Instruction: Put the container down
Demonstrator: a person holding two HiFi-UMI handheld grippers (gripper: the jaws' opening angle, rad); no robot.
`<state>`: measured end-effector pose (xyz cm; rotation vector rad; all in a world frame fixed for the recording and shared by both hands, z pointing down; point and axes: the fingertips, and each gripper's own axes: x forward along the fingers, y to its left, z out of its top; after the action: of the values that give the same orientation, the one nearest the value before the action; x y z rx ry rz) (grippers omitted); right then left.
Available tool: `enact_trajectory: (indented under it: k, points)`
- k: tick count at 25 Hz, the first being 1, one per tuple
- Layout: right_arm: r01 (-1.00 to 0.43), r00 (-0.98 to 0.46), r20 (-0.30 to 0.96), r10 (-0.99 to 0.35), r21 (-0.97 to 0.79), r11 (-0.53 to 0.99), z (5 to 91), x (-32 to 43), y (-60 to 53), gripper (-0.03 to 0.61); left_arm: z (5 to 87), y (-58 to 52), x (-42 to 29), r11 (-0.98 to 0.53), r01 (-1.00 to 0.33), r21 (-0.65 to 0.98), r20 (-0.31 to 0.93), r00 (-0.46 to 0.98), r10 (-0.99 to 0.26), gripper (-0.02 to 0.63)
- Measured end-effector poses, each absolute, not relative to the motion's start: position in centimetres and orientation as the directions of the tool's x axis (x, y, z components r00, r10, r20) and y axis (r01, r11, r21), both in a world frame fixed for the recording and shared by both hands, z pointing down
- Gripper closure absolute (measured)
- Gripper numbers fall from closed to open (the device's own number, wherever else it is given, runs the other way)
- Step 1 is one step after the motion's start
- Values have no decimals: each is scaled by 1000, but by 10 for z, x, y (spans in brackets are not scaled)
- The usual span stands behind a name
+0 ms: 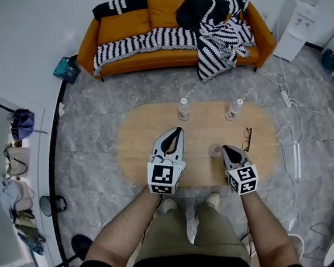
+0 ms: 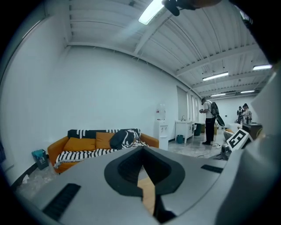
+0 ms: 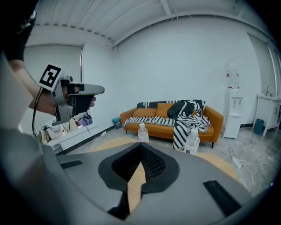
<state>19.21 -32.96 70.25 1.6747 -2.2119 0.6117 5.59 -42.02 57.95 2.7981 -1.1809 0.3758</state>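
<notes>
Head view looks steeply down on an oval light-wood counter (image 1: pixel 138 144) set on a grey marbled floor, with an orange sofa (image 1: pixel 123 27) under a black-and-white striped blanket (image 1: pixel 146 42) beyond it at 12 o'clock.

The small round pinkish container (image 1: pixel 215 150) stands on the counter at about 4 o'clock from its middle, near the front edge. It rests flat on the wood and nothing grips it, so the putting-down looks done. It sits just beside the tip of the right tool (image 1: pixel 225 148), at that tool's 10 o'clock. From this height I cannot tell whether the two touch.

The right tool's jaws are pressed together with nothing between them; in the right gripper view (image 3: pixel 141 146) only bare wood shows through the notch below the tips. The left tool (image 1: pixel 178 130) hovers over the counter's middle, its jaws likewise together and empty in the left gripper view (image 2: pixel 142 148). It appears to have no part in this step.

One clear plastic bottle (image 1: pixel 183 109) stands at 12 o'clock and a second clear plastic bottle (image 1: pixel 233 110) at about 2 o'clock. Both are well apart from the container, so it has open space around it. Dark-rimmed spectacles (image 1: pixel 247 138) lie at 3 o'clock, near the container's far side, and any pull-back to the right should mind them.
</notes>
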Motion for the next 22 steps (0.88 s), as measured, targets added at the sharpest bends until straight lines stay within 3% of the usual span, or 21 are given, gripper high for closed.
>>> enact_trajectory:
  k: [9,22]
  points:
    - [-963,-263,412,-873,-165,212,609,176,-325,565,514,-401,37,-672,-740,-37,252,644,-723,600]
    - [-969,-243,263,-934,-111,221,466,170,-308,565,397,-370,17,-688,-724,-34,85,684,-724,600]
